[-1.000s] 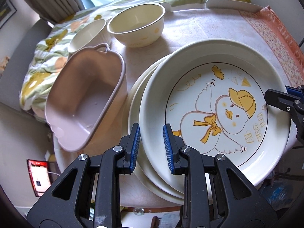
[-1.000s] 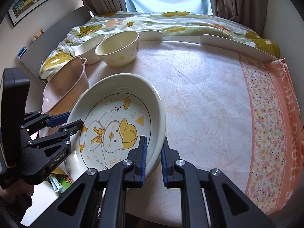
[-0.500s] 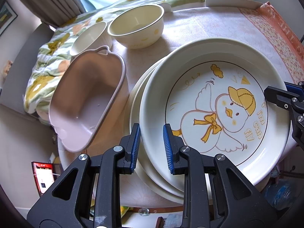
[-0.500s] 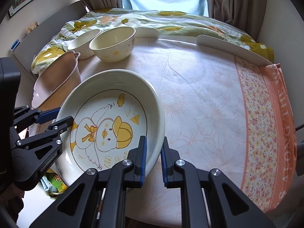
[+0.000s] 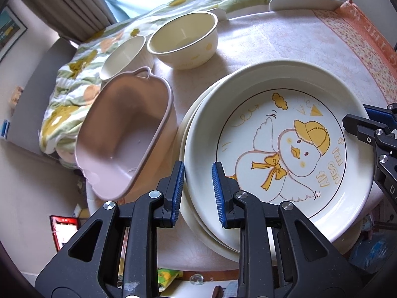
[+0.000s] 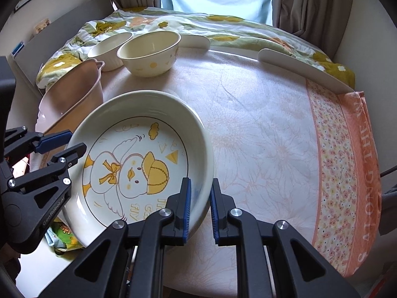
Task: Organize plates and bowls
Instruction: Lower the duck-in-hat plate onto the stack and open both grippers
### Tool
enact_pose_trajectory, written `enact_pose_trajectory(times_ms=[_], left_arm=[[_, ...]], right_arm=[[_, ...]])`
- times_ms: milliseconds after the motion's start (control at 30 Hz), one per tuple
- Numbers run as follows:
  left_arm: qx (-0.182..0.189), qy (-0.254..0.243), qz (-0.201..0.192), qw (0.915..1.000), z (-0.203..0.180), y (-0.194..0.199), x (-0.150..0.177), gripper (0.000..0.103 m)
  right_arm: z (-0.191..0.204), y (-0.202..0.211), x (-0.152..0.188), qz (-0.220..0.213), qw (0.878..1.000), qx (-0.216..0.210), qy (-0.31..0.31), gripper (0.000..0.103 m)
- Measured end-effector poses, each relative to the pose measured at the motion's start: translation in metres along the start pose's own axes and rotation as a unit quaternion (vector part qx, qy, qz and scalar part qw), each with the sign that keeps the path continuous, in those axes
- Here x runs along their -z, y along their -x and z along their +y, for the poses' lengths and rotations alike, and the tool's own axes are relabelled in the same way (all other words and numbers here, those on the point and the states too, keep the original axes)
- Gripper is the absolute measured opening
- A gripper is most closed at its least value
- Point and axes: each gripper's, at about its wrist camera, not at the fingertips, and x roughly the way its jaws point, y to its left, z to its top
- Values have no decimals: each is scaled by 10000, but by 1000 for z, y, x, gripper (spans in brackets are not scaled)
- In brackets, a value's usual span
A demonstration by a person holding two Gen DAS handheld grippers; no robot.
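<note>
Both grippers are clamped on the duck plate [image 5: 280, 146]! The left gripper [image 5: 198, 193] pinches its rim at the plate's seven o'clock, blue pads either side; the right gripper [image 6: 199, 206] pinches the opposite rim at five o'clock in its own view. Both point steeply down. The plate sits atop a plate stack [image 5: 196, 213] near the table's [image 6: 260, 129] edge, bowls [image 5: 183, 42] at eleven o'clock. The stack's count is hard to make out.

Duck plate [image 5: 285, 154] atop plate stack [image 5: 196, 213], tub [image 5: 121, 139] left, two bowls [image 5: 183, 42] behind, perhaps touching.
</note>
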Motion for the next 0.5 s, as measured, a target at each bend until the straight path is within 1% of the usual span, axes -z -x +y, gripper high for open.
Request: enact_pose_trajectory(times_ms=[100,233,367,500], left_arm=[[24,50,15,10000,2,-1,1,21],[73,113,7,9999,5,-1,2,21],[152,199,32,9997,9,0,2,21],[291,396,1,9988,18,11,-2,21]], right_arm=[[3,-1,0,-13,9999,138,91,13],[4,0,0,-26,9998,144,105,13],[1,1,-1,-27,10000,64,24,13],[-3,15,-7,-188,9998,-93,-10,13]])
